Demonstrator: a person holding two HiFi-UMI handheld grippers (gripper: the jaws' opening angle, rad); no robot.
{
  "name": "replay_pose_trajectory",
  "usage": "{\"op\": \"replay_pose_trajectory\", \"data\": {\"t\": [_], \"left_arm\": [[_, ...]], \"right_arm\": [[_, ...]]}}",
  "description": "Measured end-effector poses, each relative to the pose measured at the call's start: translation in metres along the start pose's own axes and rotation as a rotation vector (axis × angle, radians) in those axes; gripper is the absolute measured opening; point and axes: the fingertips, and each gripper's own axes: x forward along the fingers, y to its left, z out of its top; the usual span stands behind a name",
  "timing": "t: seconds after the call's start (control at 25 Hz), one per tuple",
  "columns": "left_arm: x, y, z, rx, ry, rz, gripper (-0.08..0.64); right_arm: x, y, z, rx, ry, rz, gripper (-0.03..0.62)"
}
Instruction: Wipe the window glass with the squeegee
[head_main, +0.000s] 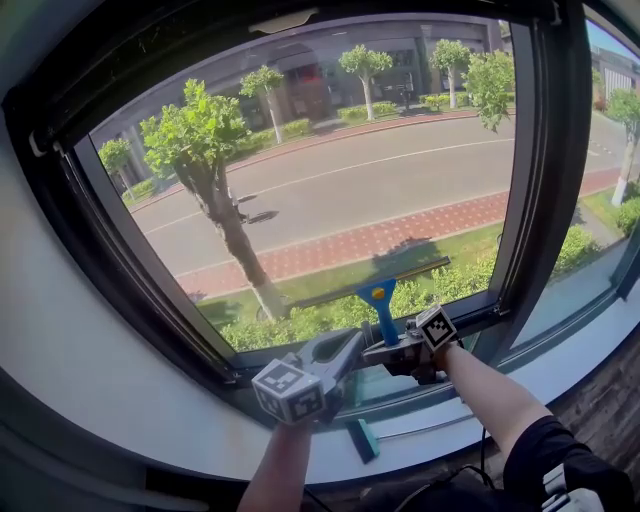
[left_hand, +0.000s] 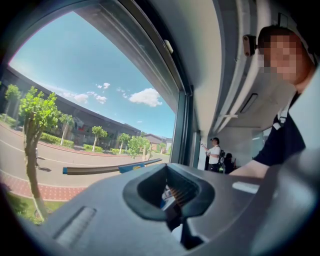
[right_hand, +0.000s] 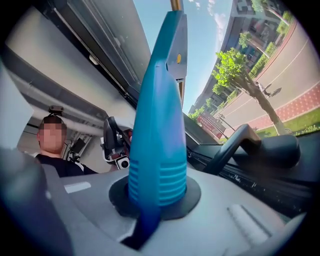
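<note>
**Asker:** Where is the squeegee (head_main: 381, 303)?

**Describer:** It is low on the window glass (head_main: 330, 180), right of the pane's middle. Its blue handle stands almost upright. The long dark blade crosses the top of the handle at a slant, with its right end higher. Whether the blade is pressed against the pane cannot be told.

**Asker:** What holds it?

**Describer:** The right gripper (head_main: 386, 350) does. In the right gripper view its jaws are clamped around the ribbed base of the blue handle (right_hand: 159, 140), which rises straight out from between them.

**Asker:** How is that arm placed?

**Describer:** The right forearm (head_main: 490, 395) reaches in from the lower right, stretched forward and bare below a dark sleeve. The gripper points up toward the pane, just above the bottom of the dark window frame (head_main: 545, 170).

**Asker:** And the other arm?

**Describer:** The left forearm (head_main: 280, 470) comes up from the bottom centre. The left gripper (head_main: 342, 347) tilts up and to the right, and its tip is just beside the right gripper. Its own view shows the jaws brought together with nothing held, and the blade (left_hand: 110, 168) shows beyond them.

**Asker:** Anything else nearby?

**Describer:** A teal-handled tool (head_main: 362, 438) lies on the pale ledge (head_main: 470, 432) under the window. Outside there is a tree (head_main: 205, 150) and a road (head_main: 400, 175).
</note>
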Motion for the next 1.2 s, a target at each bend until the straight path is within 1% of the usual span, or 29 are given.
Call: {"op": "replay_pose_trajectory", "data": {"t": [0.12, 0.24, 0.36, 0.48, 0.6, 0.72, 1.0, 1.08, 1.2], "left_arm": [[0.001, -0.003, -0.002, -0.001, 0.010, 0.001, 0.002], [0.002, -0.003, -0.006, -0.006, 0.010, -0.004, 0.002], [0.003, -0.003, -0.009, -0.013, 0.009, -0.011, 0.002], [0.000, 0.004, -0.011, 0.000, 0.013, 0.006, 0.002], [-0.001, 0.007, -0.013, 0.005, 0.009, 0.014, 0.002], [-0.003, 0.009, -0.013, 0.003, 0.005, 0.017, 0.002], [-0.006, 0.013, -0.015, 0.009, -0.005, 0.024, 0.002], [-0.006, 0.011, -0.015, 0.003, -0.002, 0.020, 0.003], [-0.009, 0.013, -0.016, 0.005, -0.005, 0.028, 0.002]], "right_arm": [[-0.004, -0.003, -0.004, 0.012, -0.015, 0.000, 0.005], [-0.005, 0.001, -0.008, 0.062, -0.047, 0.034, 0.006], [-0.008, -0.001, -0.009, 0.066, -0.054, 0.026, 0.006], [-0.007, 0.000, -0.010, 0.076, -0.055, 0.036, 0.006], [-0.006, 0.002, -0.010, 0.074, -0.055, 0.042, 0.005], [-0.008, -0.002, -0.011, 0.051, -0.048, 0.022, 0.005], [-0.006, -0.001, -0.010, 0.042, -0.039, 0.018, 0.005], [-0.006, 0.000, -0.011, 0.027, -0.028, 0.010, 0.005], [-0.008, -0.003, -0.012, -0.016, 0.000, -0.025, 0.005]]}}
